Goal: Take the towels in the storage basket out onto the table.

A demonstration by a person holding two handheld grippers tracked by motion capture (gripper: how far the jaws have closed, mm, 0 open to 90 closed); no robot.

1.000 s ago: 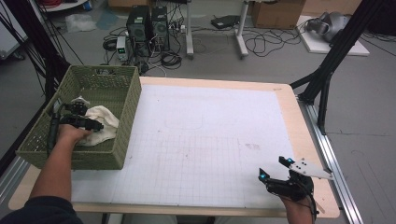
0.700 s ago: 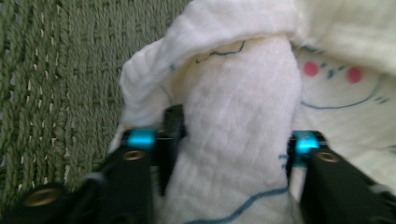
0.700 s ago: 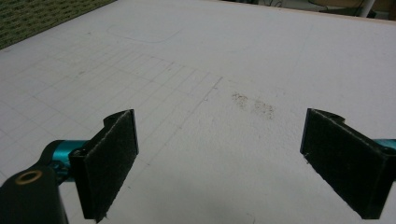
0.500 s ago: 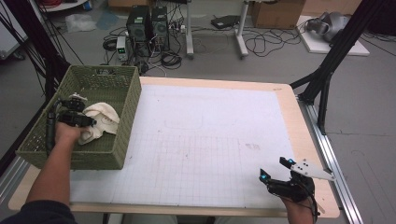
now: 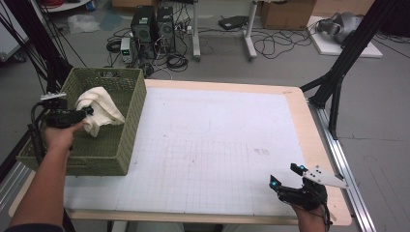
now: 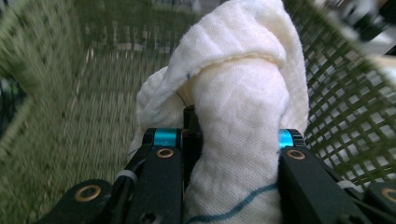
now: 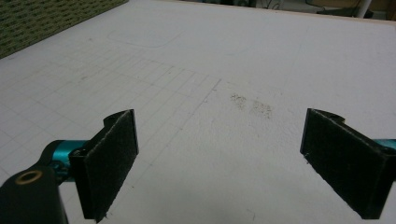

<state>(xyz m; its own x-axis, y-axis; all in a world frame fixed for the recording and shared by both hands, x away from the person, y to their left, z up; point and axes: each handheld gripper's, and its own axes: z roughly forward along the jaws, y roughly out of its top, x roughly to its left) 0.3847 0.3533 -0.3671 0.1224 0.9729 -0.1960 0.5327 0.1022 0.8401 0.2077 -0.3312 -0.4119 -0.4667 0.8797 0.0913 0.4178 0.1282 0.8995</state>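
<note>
While the left gripper clamps the white cloth above the green basket, the right gripper rests wide open over the desk.

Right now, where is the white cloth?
In the high view the white cloth is at the table's left, clamped in the left gripper and lifted above the green basket, hanging over its interior.

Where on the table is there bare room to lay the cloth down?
The white mat is bare from the green basket across to the right gripper, which rests open at the near right corner. The basket end is crowded: there the left gripper clamps the cloth.
</note>
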